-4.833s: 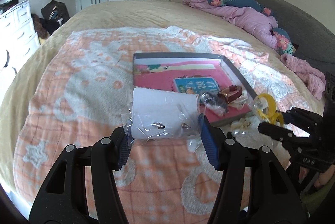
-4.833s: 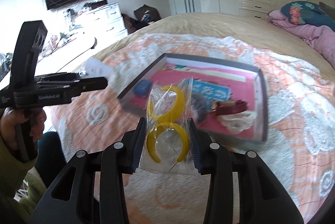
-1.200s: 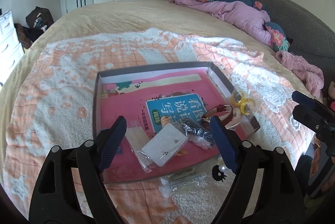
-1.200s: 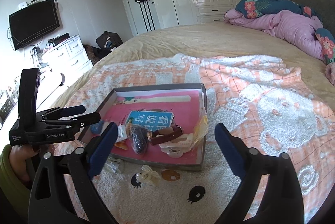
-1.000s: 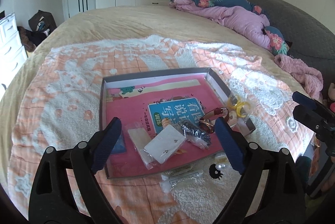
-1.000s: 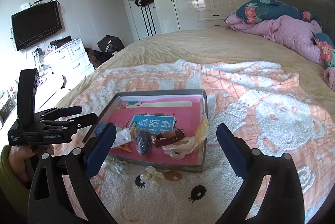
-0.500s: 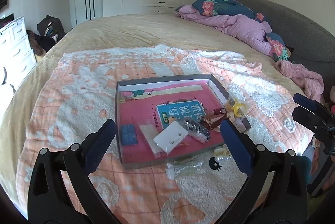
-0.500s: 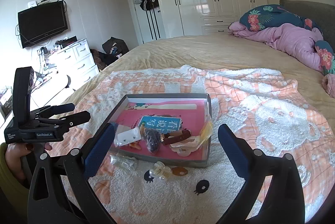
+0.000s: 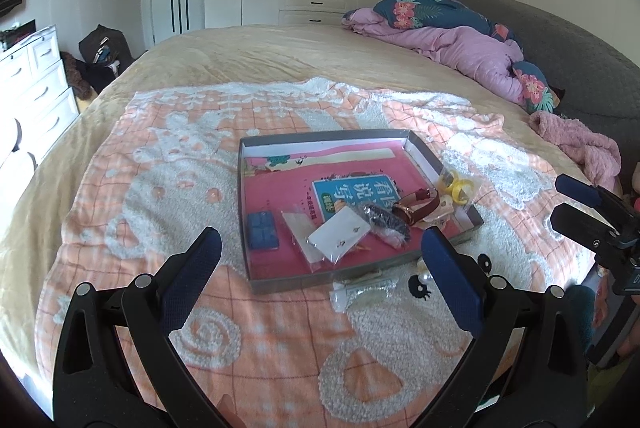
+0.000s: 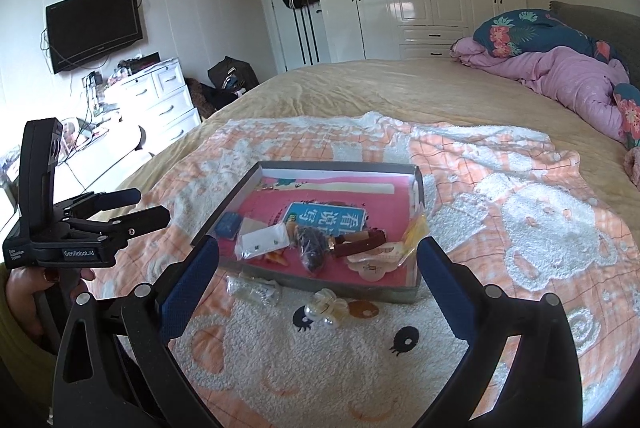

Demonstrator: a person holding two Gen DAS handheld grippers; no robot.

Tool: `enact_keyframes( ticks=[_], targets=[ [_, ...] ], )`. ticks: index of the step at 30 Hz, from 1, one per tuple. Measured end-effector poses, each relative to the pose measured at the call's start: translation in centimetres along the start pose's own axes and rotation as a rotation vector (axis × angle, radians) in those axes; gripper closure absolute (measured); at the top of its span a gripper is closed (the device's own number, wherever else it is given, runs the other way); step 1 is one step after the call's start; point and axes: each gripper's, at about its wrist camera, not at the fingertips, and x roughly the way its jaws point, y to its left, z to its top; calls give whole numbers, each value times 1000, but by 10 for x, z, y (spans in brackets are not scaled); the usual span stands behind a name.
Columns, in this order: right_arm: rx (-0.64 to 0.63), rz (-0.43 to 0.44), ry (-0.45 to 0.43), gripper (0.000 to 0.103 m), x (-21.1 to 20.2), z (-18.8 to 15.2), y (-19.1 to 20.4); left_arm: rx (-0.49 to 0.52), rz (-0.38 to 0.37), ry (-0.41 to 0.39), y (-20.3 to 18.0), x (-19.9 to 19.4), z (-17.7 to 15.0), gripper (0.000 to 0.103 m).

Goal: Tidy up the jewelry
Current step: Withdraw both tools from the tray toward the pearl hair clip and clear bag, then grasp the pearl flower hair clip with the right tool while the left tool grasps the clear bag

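A grey shallow box with a pink lining lies on the peach blanket. Inside it are a white earring card in a clear bag, a black bagged item, a dark red strap and a small blue case. Bagged yellow bangles lean on the box's right wall. My left gripper hovers open and empty in front of the box. My right gripper is open and empty too. A clear packet and a pearl clip lie outside the front wall.
The blanket covers the near part of a large bed. A purple duvet and floral pillows are bunched at the far right. A white dresser stands left of the bed, and a hand holds the left gripper.
Earlier the left gripper held the earring card and the right held the bangles; both now lie at the box. Both grippers have opened wide and drawn back from the box.
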Motion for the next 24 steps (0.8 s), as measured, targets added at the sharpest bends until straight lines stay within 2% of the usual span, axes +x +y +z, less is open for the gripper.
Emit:
enact_keyframes(
  ticks=[13,24],
  targets=[
    [-28,23,69,4,15,-17,12,4,24,56,8,7,-22,9],
    [-23,12,137,4,34,-37,6,3,17,120,4,26,-36,9]
  ],
)
